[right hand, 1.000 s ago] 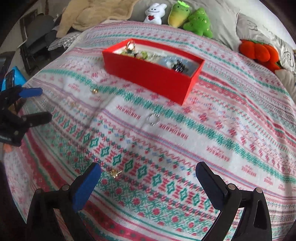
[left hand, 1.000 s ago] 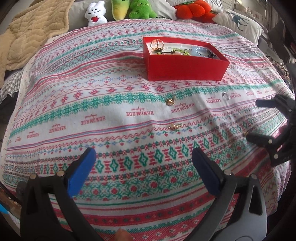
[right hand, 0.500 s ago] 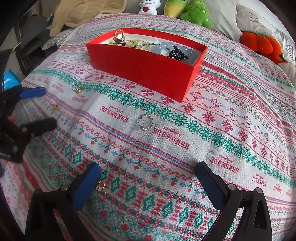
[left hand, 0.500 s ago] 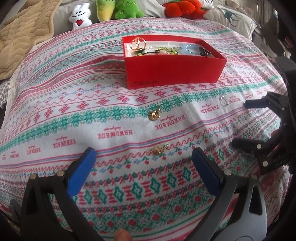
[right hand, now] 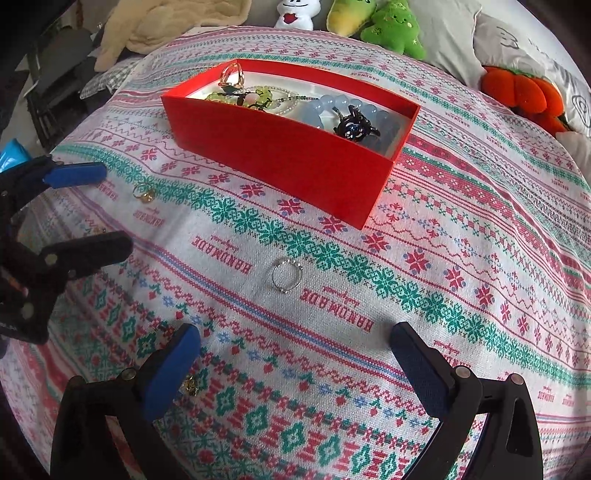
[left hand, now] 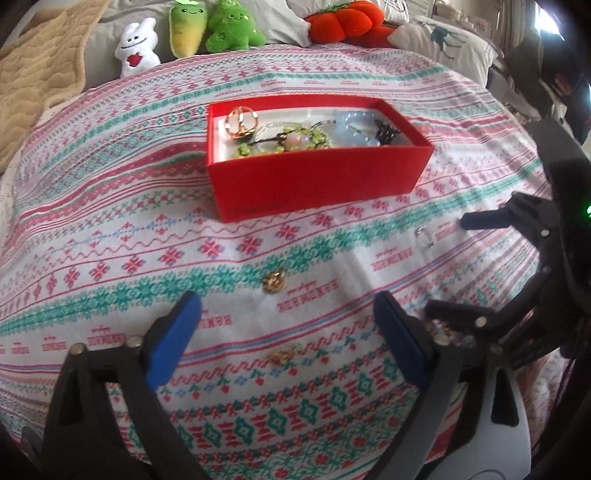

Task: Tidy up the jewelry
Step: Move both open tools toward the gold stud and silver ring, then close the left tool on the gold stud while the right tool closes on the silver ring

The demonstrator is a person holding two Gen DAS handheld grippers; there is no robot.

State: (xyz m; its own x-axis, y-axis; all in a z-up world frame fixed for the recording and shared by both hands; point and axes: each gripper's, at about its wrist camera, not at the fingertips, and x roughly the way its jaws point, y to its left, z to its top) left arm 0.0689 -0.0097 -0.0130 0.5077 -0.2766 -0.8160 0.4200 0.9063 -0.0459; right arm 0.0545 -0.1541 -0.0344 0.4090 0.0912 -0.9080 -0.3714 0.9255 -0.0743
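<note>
A red box [left hand: 314, 188] [right hand: 280, 155] of bracelets and rings stands on the patterned cloth. My left gripper [left hand: 288, 339] [right hand: 92, 212] hangs low over the cloth, its jaws closing. A small gold piece [left hand: 284, 356] lies between the pads, untouched. A gold ring [left hand: 274, 281] [right hand: 144, 192] lies just beyond it. My right gripper [right hand: 295, 369] [left hand: 454, 266] stands open above the cloth. A silver ring [right hand: 286, 277] [left hand: 424, 236] lies ahead of it, and another gold piece [right hand: 190, 386] rests by its left pad.
The cloth [left hand: 110, 229] covers a bed. Plush toys [left hand: 207, 26] and an orange cushion [right hand: 524, 92] line the far edge. A beige blanket [left hand: 33, 81] lies at the far left, and a pillow [left hand: 443, 44] at the far right.
Both grippers have moved forward toward the red box. The small gold piece now lies between the left pads, which stand a little closer together. The silver ring is nearer the right gripper.
</note>
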